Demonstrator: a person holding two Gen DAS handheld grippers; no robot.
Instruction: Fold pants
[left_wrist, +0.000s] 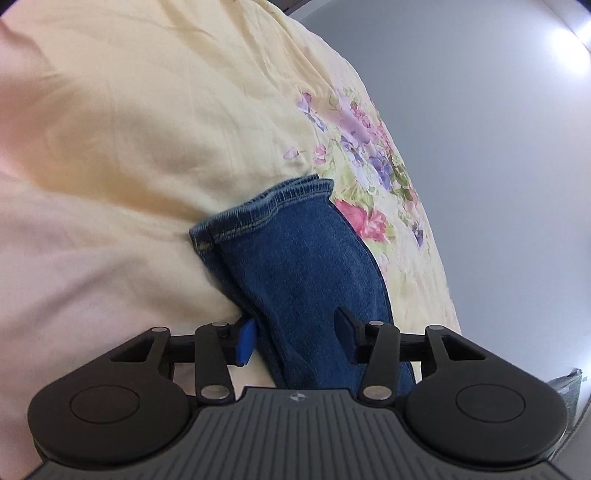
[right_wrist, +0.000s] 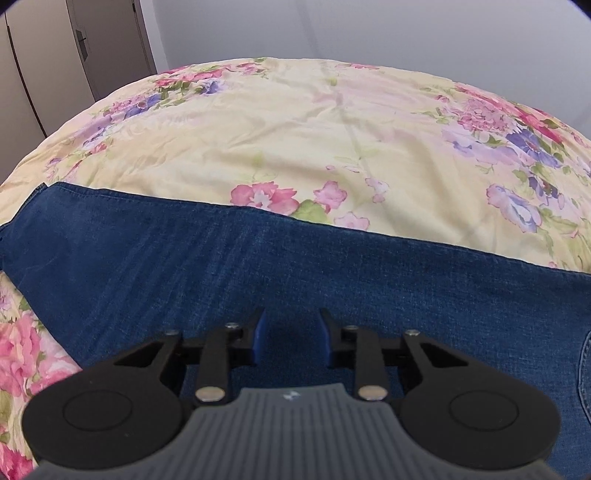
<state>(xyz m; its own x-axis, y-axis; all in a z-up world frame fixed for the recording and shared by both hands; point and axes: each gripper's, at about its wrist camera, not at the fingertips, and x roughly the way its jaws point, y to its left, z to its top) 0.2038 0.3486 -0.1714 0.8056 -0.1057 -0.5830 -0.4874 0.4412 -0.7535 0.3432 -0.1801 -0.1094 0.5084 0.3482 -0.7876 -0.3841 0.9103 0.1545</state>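
Blue denim pants lie on a floral bedspread. In the left wrist view the stacked leg ends (left_wrist: 291, 254) with their hems run forward from my left gripper (left_wrist: 295, 338). Its jaws are open, one on each side of the leg; the right blue pad (left_wrist: 347, 332) rests on the denim. In the right wrist view the pants (right_wrist: 258, 266) stretch across the bed from left to right. My right gripper (right_wrist: 291, 334) is open just above the denim with nothing between its pads.
The pale yellow bedspread (right_wrist: 332, 140) with pink and purple flowers covers the bed. A grey wall (left_wrist: 480, 129) stands beyond the bed edge. A dark wardrobe (right_wrist: 55, 55) is at the far left. A pocket seam (right_wrist: 583, 369) shows at the right.
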